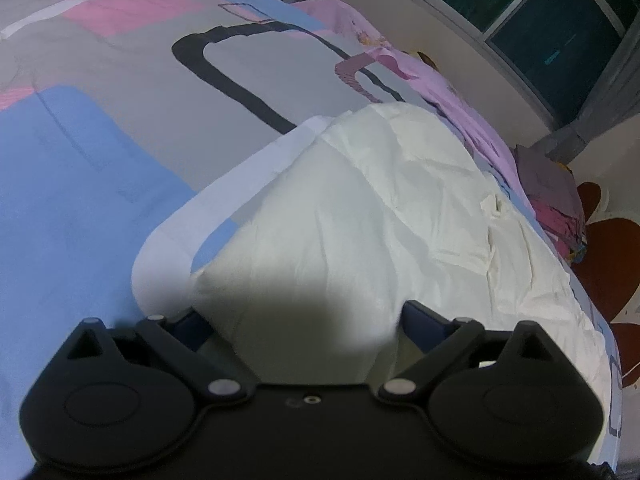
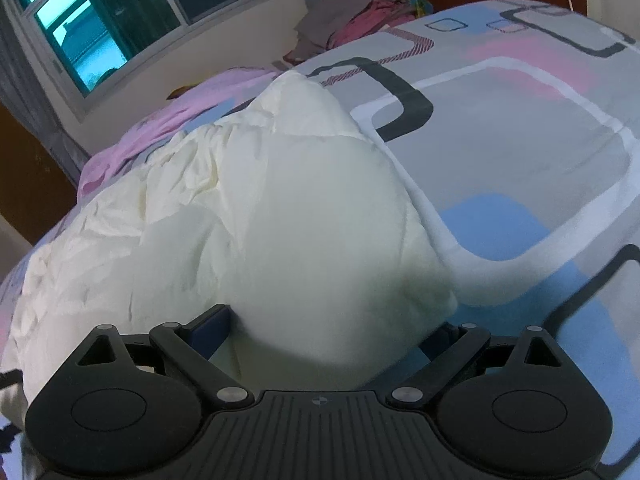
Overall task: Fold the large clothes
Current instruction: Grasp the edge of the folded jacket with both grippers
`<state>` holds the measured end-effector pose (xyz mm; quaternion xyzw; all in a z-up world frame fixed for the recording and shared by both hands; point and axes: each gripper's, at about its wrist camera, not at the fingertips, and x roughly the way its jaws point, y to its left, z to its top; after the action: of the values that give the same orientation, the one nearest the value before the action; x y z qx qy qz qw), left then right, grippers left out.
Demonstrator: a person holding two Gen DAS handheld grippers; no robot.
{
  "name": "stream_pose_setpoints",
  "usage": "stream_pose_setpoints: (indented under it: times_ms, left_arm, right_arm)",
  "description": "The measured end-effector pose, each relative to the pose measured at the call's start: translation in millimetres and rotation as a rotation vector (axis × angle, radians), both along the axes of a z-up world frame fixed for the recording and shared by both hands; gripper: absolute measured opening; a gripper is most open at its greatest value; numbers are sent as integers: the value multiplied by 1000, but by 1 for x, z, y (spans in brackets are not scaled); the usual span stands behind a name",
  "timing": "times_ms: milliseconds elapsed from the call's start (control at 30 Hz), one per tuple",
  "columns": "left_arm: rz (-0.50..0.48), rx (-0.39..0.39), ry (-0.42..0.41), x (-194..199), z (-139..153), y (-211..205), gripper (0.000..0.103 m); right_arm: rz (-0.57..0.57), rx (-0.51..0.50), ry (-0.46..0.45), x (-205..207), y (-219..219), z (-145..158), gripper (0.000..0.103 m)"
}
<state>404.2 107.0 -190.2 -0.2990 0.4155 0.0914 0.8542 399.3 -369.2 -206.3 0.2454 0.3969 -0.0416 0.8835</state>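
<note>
White garment (image 1: 360, 208) — a big, crumpled piece of cloth — lies spread on the bed (image 1: 80, 184) over the patterned sheet, near the edge by the window (image 2: 80, 28), with a pink cloth (image 1: 452, 96) bunched just beyond it.

Your left gripper (image 1: 300, 320) has its fingers (image 1: 416, 316) spread wide, and a fold of the white cloth sits between them; whether the pads actually press it you cannot tell from this view. Your right gripper (image 2: 332, 328) looks the same — fingers (image 2: 212, 324) well apart with a puffed corner of the garment bulging up between them, nothing clearly pinched.

Watch for these, judging from how things lie:

- If you lift with the fingers this wide, the cloth may simply slide out, since the bulge is loose and rounded.
- Close too deep and you may catch the bed sheet along with the garment, because the two lie touching under both grippers.
- The cloth is heavily wrinkled, so a fold made now could trap creases or come out lopsided.
- Pulling toward the pink cloth may drag it into the fold.
</note>
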Motion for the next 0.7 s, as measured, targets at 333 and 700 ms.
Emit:
stream_pose_setpoints:
  times_ms: [333, 700]
  left_arm:
    - [0, -1, -35, 2, 2, 0, 52]
    - [-21, 5, -74, -7, 19, -1, 25]
  right_arm:
    - [-15, 15, -37, 14, -4, 2, 68]
    - [28, 13, -85, 5, -3, 21, 32]
